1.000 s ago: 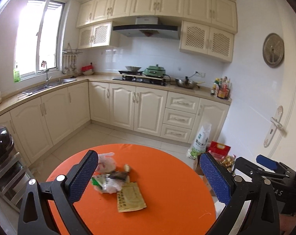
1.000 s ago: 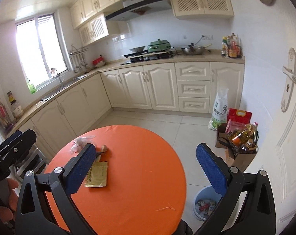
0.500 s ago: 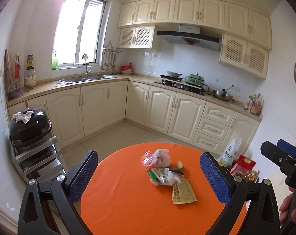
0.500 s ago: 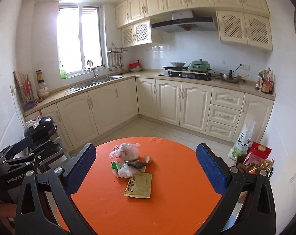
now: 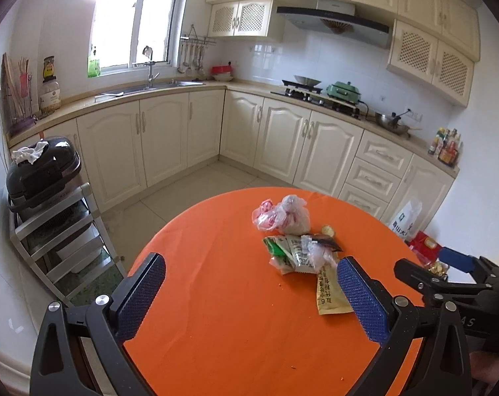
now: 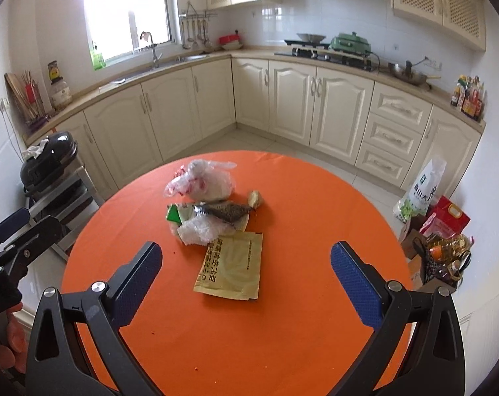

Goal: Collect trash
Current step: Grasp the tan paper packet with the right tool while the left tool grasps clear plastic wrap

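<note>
A small heap of trash lies on a round orange table [image 6: 299, 313] [image 5: 216, 330]. It holds a knotted clear plastic bag [image 6: 201, 181] [image 5: 282, 216], a green-and-white wrapper [image 5: 287, 252] [image 6: 176, 214], a dark wrapper [image 6: 228, 210], crumpled clear film [image 6: 199, 229], a yellow sachet [image 6: 231, 269] [image 5: 330, 292] and a small beige scrap [image 6: 255, 198] [image 5: 328, 230]. My right gripper [image 6: 246, 283] hangs open above the table, with the sachet just beyond its fingers. My left gripper [image 5: 249, 297] is open too, left of the heap, holding nothing.
Cream kitchen cabinets [image 6: 315, 105] curve round behind the table. A metal rack with a black appliance [image 5: 43, 175] stands on the left. Bags, a red box and bottles [image 6: 441, 241] crowd the floor on the right. Crumbs dot the tabletop.
Both grippers have swung left and come closer to the table. The trash heap now sits nearer and more central in the right wrist view. Nothing was grasped.
</note>
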Tool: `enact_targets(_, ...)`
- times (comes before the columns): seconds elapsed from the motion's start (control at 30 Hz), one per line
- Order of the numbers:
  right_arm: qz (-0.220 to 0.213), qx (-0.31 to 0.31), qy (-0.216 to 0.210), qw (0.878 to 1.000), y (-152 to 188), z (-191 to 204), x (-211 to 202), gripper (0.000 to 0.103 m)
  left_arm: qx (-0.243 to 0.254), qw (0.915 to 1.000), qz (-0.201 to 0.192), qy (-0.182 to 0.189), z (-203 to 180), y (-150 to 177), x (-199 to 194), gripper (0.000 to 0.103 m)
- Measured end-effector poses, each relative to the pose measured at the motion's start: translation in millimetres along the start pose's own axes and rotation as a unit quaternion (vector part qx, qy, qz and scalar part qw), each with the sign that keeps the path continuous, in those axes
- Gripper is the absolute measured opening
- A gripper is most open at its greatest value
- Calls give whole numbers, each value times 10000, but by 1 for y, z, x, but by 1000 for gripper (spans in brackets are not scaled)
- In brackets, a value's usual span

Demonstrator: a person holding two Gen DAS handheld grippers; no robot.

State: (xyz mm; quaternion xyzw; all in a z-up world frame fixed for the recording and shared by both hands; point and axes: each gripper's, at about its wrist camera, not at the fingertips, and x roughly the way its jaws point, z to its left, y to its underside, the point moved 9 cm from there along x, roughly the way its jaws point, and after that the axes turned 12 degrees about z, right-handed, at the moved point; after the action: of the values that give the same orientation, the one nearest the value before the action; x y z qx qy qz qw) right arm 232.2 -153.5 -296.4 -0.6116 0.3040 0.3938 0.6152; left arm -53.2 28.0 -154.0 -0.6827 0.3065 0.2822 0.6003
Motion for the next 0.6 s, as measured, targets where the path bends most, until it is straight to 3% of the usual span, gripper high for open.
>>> enact_targets(0.17,721,86,-156,9972,17,7,75,103,-103,9992,354,-155,-8,-33,44,102)
enact_targets(0.37,1075,77,-206,9940,16,17,130,101,-203,9968,705,-303,-12,-66,77,102)
enact_targets(0.43,1247,-1,-125,9921,19,17,146,89,-193,9963,777,-326,-18,-76,87,102)
enact_targets(0.5,1105,-247,68,9935,19,17,146,81,-159,9959,829,-336,-23,-89,99,102)
enact_targets(0.6,965,-409,-31,9945,23,13,143,72,-111,9955,885,-313,-28,-105,118,102)
